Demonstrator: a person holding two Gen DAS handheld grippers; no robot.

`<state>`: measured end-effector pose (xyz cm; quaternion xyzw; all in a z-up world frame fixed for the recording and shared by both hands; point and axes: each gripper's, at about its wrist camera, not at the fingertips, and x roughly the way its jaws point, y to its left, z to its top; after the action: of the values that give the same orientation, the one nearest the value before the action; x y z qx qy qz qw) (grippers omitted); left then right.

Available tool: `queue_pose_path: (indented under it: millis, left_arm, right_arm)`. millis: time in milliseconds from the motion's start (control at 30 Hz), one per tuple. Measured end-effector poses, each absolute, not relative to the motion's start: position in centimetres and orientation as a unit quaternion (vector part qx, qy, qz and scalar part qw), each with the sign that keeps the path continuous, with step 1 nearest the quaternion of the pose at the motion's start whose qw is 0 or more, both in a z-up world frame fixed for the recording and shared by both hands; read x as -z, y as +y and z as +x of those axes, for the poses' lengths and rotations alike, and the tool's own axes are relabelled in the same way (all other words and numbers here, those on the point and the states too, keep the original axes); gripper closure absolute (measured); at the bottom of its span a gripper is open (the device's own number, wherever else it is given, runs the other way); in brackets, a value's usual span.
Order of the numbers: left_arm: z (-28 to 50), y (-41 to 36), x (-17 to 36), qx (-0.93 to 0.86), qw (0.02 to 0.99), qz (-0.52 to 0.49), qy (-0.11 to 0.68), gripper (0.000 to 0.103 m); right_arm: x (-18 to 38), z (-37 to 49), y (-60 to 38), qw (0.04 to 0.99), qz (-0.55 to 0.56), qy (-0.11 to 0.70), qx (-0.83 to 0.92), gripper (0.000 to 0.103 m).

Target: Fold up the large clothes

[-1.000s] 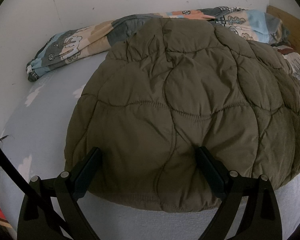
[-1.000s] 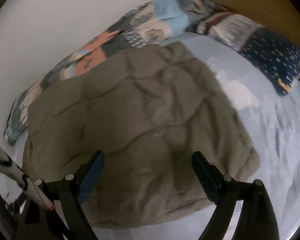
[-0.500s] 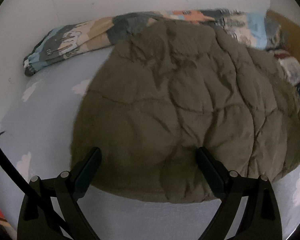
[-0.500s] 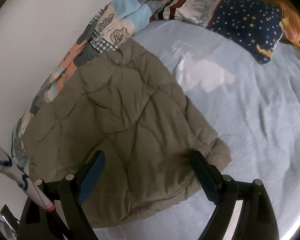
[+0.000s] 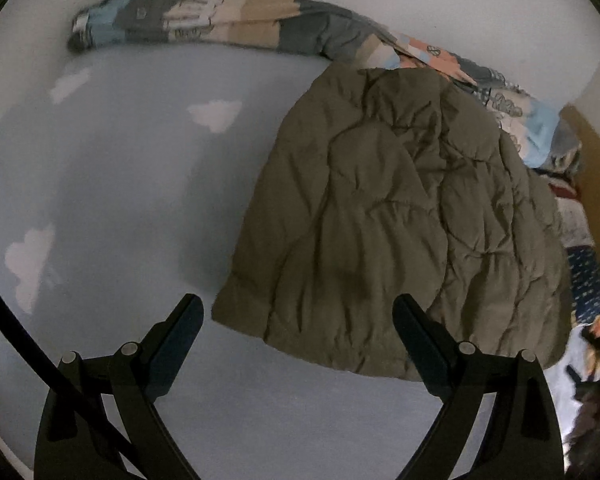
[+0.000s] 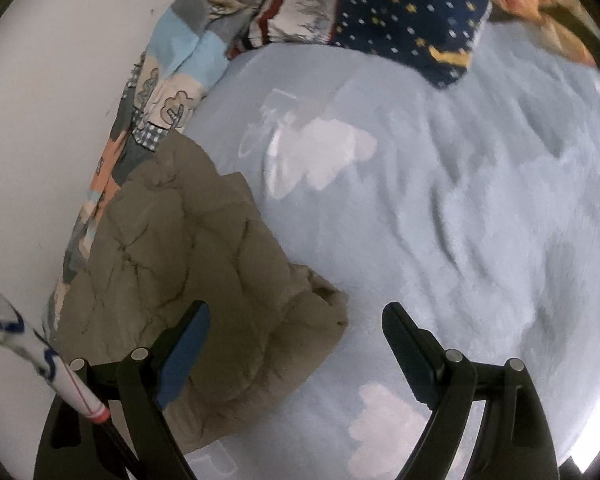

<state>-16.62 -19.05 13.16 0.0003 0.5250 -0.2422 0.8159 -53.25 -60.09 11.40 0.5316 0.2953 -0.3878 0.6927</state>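
An olive-green quilted jacket lies folded flat on the light blue bed sheet. In the left wrist view it fills the centre and right. In the right wrist view the jacket lies at the lower left. My left gripper is open and empty, held above the jacket's near left corner. My right gripper is open and empty, above the jacket's near right corner and the sheet.
A rolled patchwork blanket lies along the white wall behind the jacket. A striped pillow and a dark blue starred pillow lie at the head of the bed. A wooden headboard stands at the right.
Both grippers have pulled back from the jacket and swung apart, the left view to the left and the right view to the right. The jacket has stayed put.
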Motion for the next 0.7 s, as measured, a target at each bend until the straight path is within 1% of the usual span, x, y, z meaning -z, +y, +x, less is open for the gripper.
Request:
queue_pose_path:
  millis: [167, 300, 467, 700]
  left_arm:
    - [-16.8, -19.3, -12.5, 0.249, 0.804, -0.012, 0.54, 0.008]
    - [-16.2, -18.8, -11.6, 0.252, 0.787, -0.051, 0.561, 0.008]
    - [-15.3, -18.2, -11.0, 0.249, 0.779, -0.085, 0.569, 0.008]
    - [-14.5, -18.6, -10.4, 0.233, 0.78, -0.099, 0.573, 0.008]
  right_arm:
    - [-10.9, -52.9, -59.8, 0.692, 0.532, 0.305, 0.38, 0.012]
    - [-10.3, -52.0, -59.5, 0.692, 0.541, 0.308, 0.366, 0.012]
    - [-9.2, -51.1, -59.3, 0.682, 0.559, 0.31, 0.355, 0.012]
    - [-8.2, -50.2, -59.1, 0.671, 0.574, 0.301, 0.36, 0.011]
